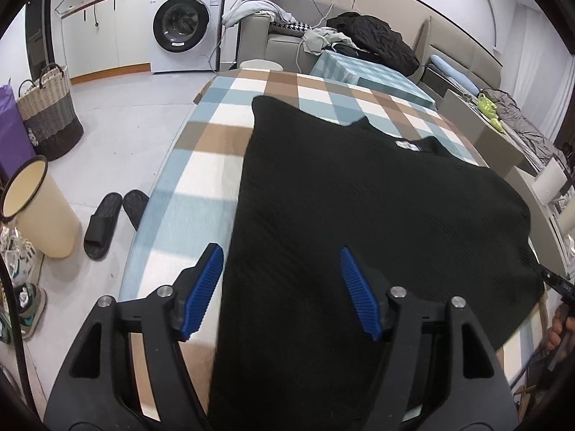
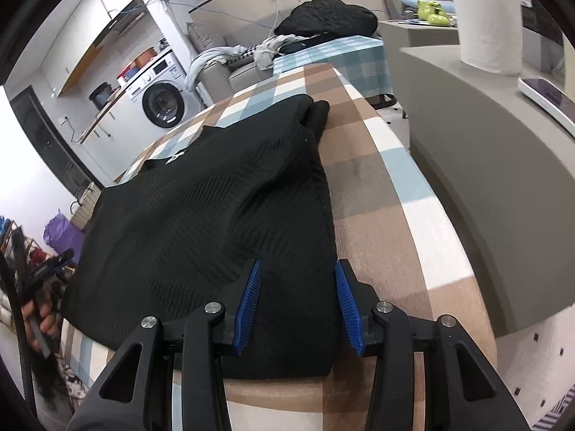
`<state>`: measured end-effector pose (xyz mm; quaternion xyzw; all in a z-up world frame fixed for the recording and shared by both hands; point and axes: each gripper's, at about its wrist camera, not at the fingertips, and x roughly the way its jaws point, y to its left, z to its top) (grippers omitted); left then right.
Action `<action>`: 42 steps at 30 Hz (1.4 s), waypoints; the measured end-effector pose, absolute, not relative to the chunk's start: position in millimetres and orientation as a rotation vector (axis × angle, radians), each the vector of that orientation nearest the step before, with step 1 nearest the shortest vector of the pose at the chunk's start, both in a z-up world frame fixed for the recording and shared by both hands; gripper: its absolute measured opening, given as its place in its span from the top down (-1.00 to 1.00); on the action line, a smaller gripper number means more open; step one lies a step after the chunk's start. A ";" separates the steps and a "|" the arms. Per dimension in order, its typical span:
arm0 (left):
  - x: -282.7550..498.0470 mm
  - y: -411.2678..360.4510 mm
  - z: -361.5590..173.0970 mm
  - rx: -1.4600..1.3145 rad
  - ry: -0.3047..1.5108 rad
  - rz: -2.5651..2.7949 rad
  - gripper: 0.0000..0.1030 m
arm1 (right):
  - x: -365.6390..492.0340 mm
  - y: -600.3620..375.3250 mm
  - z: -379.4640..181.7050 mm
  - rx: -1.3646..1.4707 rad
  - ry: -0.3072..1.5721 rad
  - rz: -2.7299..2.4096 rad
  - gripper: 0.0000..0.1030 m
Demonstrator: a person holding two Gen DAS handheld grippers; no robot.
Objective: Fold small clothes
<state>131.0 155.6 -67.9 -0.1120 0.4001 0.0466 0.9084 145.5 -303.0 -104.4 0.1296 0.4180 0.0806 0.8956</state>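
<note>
On the table draped in a brown, blue and white checked cloth (image 1: 222, 165), a black ribbed knit garment (image 1: 359, 208) lies spread flat, its neckline with a small white label (image 1: 408, 144) turned toward the far end and its hem reaching the near edge. It covers most of the near half of the cloth, closer to the right edge than the left.

The left gripper (image 1: 282, 289), black-armed with blue ridged pads, hangs over the garment's near left corner. Its jaws stand wide apart: one pad is over the bare checked cloth just beside the garment's left edge, the other over the black knit, and neither pinches the fabric.

The right gripper (image 2: 296, 300) hovers over the near right corner of the garment. Its jaws are apart too, though less so, with the garment's right edge lying between the pads and nothing clamped. In that view the person's hand (image 2: 37, 323) holding the other tool shows at the left margin.

Beyond the table's far end stand a white front-loading washing machine (image 1: 185, 23) and a grey sofa heaped with clothes (image 1: 373, 36). A pair of black slippers (image 1: 111, 221) lies on the floor by the left edge.
</note>
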 end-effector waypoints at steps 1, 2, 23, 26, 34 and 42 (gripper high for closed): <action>123.9 153.6 -68.4 -0.230 0.825 0.098 -0.31 | 144.8 -303.2 -104.2 0.267 0.858 0.166 0.16; 116.6 151.7 -69.7 -0.230 0.826 0.100 -0.37 | 144.4 -304.3 -104.7 0.272 0.852 0.163 0.16; 72.3 133.6 -88.3 -0.196 0.873 0.075 -0.43 | 121.1 -309.3 -97.2 0.270 0.805 0.194 0.47; 69.6 135.0 -89.5 -0.199 0.878 0.070 -0.43 | 119.1 -312.5 -93.9 0.288 0.793 0.205 0.43; 63.2 137.6 -92.3 -0.212 0.885 0.066 -0.42 | 115.0 -300.4 -99.9 0.256 0.789 0.227 0.52; 60.4 134.3 -93.5 -0.196 0.878 0.074 -0.36 | 111.4 -315.8 -99.3 0.312 0.762 0.149 0.46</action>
